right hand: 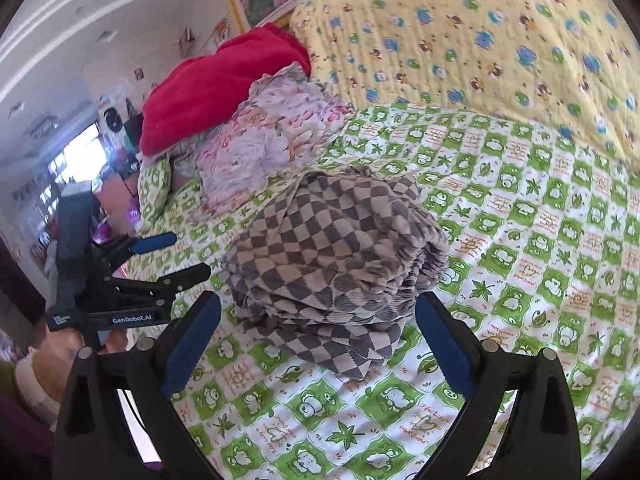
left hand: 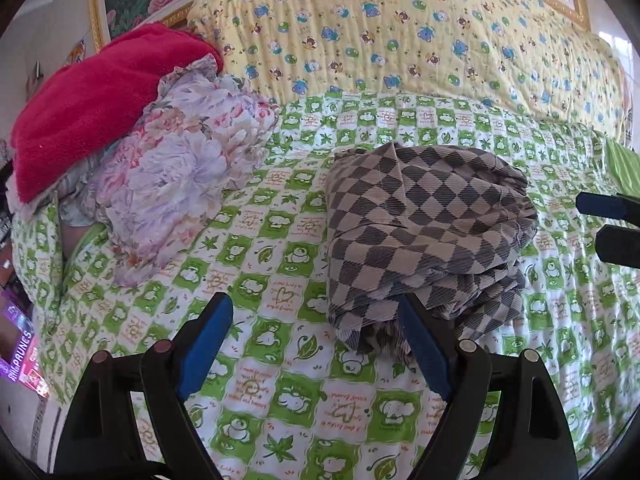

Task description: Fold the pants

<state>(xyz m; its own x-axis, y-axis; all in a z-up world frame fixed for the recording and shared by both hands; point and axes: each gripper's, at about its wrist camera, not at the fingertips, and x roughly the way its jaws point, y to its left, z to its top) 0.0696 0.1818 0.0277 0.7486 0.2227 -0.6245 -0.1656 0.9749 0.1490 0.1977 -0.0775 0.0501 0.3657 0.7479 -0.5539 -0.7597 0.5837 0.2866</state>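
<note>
The grey-and-beige checked pants (left hand: 424, 224) lie folded into a thick stack on the green-and-white bed sheet (left hand: 256, 360); they also show in the right wrist view (right hand: 340, 256). My left gripper (left hand: 316, 312) is open and empty, just in front of the stack's near left corner, its right finger close to the cloth edge. My right gripper (right hand: 318, 310) is open and empty, hovering in front of the stack's near edge. The left gripper also appears at the left of the right wrist view (right hand: 188, 256), and the right gripper at the right edge of the left wrist view (left hand: 608, 220).
A floral quilt (left hand: 180, 176) with a red blanket (left hand: 96, 108) on top lies left of the pants. A yellow cartoon-print quilt (left hand: 400, 32) lies along the headboard behind. The bed's left edge drops to a room with clutter (right hand: 60, 184).
</note>
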